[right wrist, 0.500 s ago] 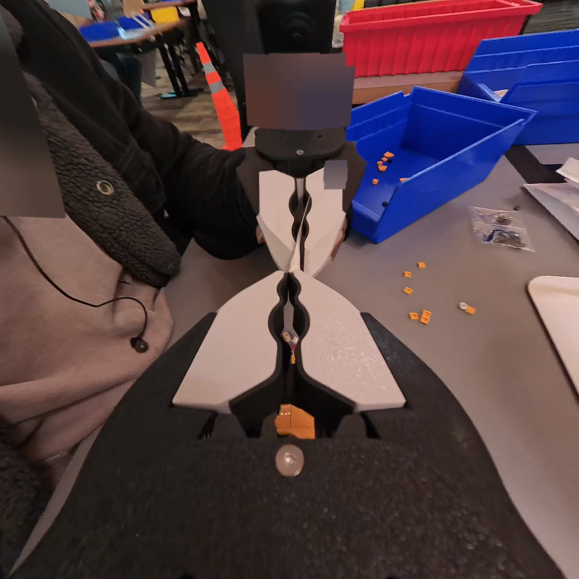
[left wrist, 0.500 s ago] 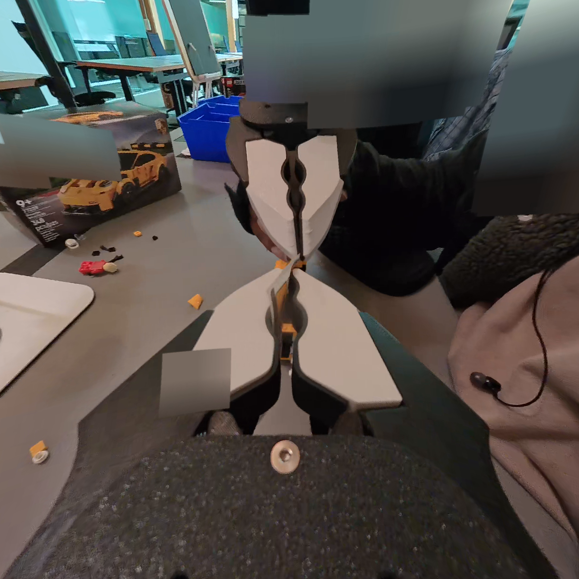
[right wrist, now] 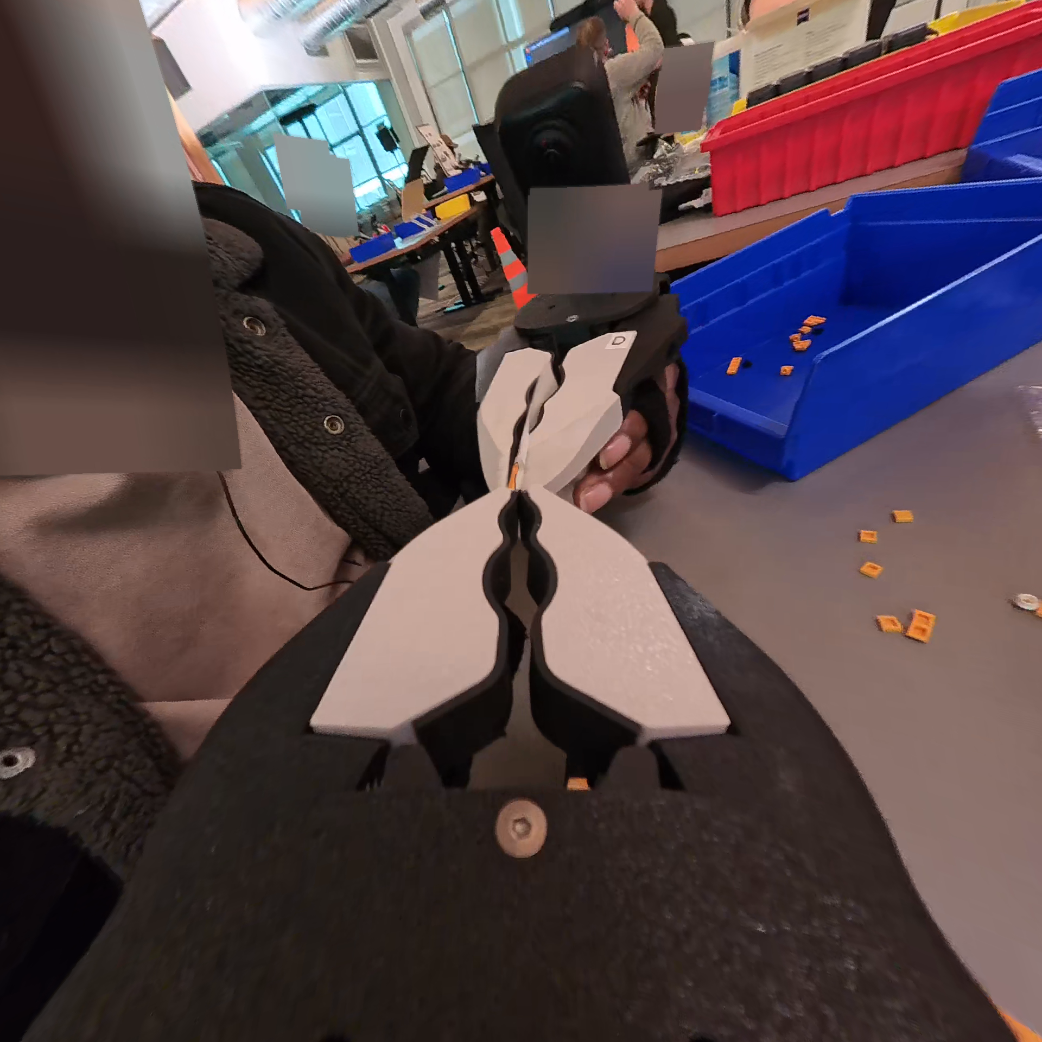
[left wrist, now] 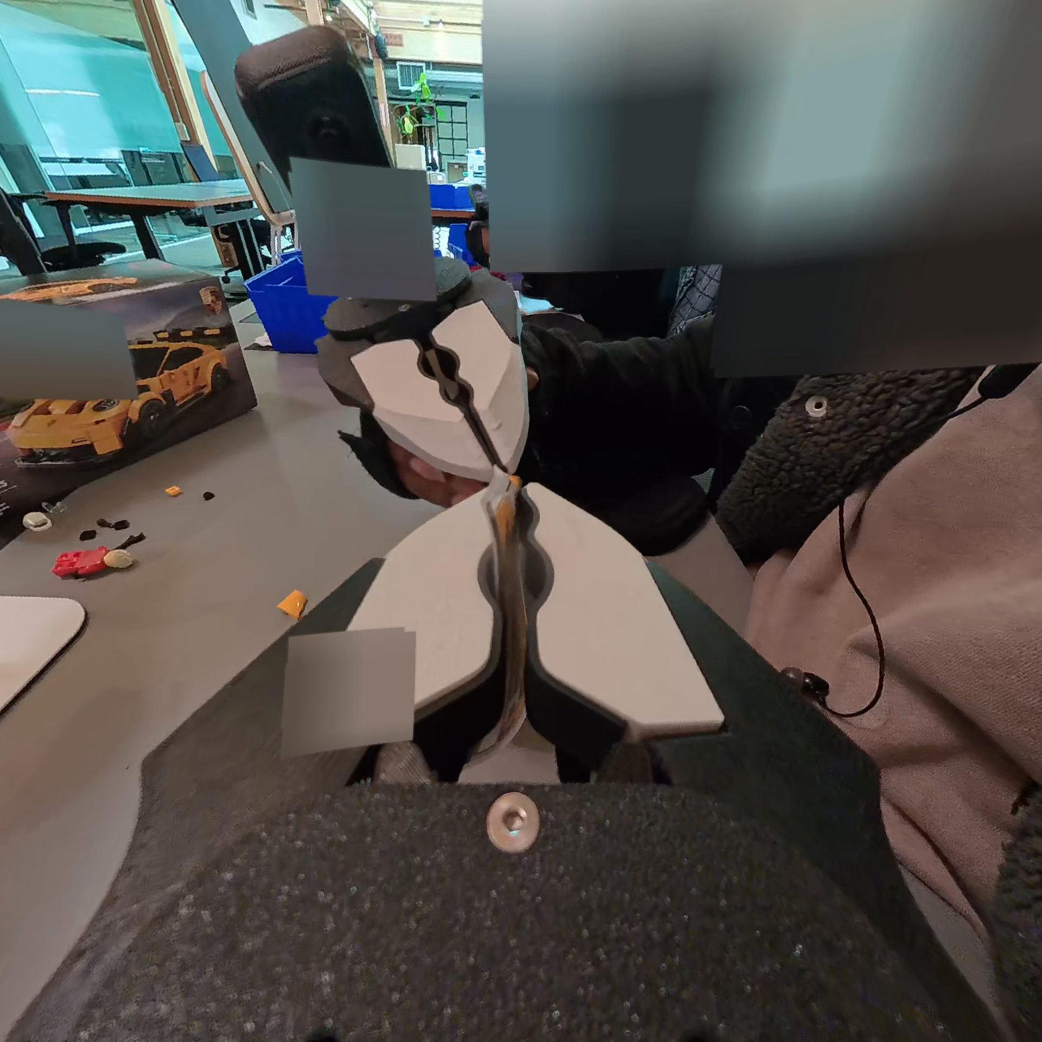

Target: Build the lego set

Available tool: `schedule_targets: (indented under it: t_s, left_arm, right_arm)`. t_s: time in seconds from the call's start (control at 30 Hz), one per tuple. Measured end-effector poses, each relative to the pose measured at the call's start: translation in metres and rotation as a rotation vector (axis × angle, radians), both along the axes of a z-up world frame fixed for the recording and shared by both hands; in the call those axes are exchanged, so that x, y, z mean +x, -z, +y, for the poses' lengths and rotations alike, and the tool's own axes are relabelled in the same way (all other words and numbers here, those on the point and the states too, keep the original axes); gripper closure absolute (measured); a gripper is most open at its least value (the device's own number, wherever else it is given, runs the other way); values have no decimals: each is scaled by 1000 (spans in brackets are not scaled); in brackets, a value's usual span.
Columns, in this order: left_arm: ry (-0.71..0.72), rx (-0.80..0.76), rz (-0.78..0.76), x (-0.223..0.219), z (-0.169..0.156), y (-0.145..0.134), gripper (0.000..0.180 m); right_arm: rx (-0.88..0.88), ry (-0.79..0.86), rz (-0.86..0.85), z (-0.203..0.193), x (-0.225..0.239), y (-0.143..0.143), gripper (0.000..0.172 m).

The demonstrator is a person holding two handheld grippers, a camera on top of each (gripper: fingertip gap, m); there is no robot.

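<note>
My left gripper [left wrist: 506, 491] is shut on a small clear plastic bag [left wrist: 503, 527] with an orange piece [left wrist: 513, 482] inside. The bag runs back between the left fingers. My right gripper [right wrist: 516, 495] is shut and meets the left one tip to tip above the grey table [left wrist: 237, 507]. Its fingertips pinch the bag's near edge. In the right wrist view the left gripper [right wrist: 516, 479] shows with the bag [right wrist: 523, 445] as a pale strip between its fingers, the orange piece [right wrist: 513, 475] at the tips. In the left wrist view the right gripper [left wrist: 499, 468] is tilted.
A box picturing a yellow car [left wrist: 141, 366], a red piece [left wrist: 79, 564], a loose orange piece [left wrist: 293, 604] and a white tray [left wrist: 34, 637] lie to the left. A blue bin [right wrist: 879, 394], a red bin [right wrist: 846, 124] and scattered orange pieces [right wrist: 908, 623] lie to the right. A person's jacket [right wrist: 316, 394] is close by. Left and right tips are no more than a few centimetres apart.
Both grippers have tilted upward and turned a little against each other, still tip to tip. The bag has stayed pinched between them.
</note>
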State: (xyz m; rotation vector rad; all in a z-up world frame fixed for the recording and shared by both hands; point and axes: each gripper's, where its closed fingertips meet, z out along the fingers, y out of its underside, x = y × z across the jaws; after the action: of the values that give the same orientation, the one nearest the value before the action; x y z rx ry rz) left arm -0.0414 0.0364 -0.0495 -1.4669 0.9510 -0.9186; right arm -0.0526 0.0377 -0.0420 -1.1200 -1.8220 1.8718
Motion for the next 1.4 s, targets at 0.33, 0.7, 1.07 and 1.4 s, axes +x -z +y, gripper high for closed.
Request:
schedule_targets:
  t_s: [0.33,0.7,1.07,1.4]
  left_arm:
    - [-35,-3,-1,-3,4,-2,180]
    - [-41,-11,-12,-4,4,-2,180]
    - [-45,-36,-40,-8,6,-5,180]
    - [-54,-29,-36,-9,7,-3,180]
  right_arm:
    - [-69,-55,11,-7,2,-1,172]
    - [5,0,46,-3,-2,-1,172]
    - [144,89,114,1,-7,-3,172]
    - [168,125,119,6,-10,-3,172]
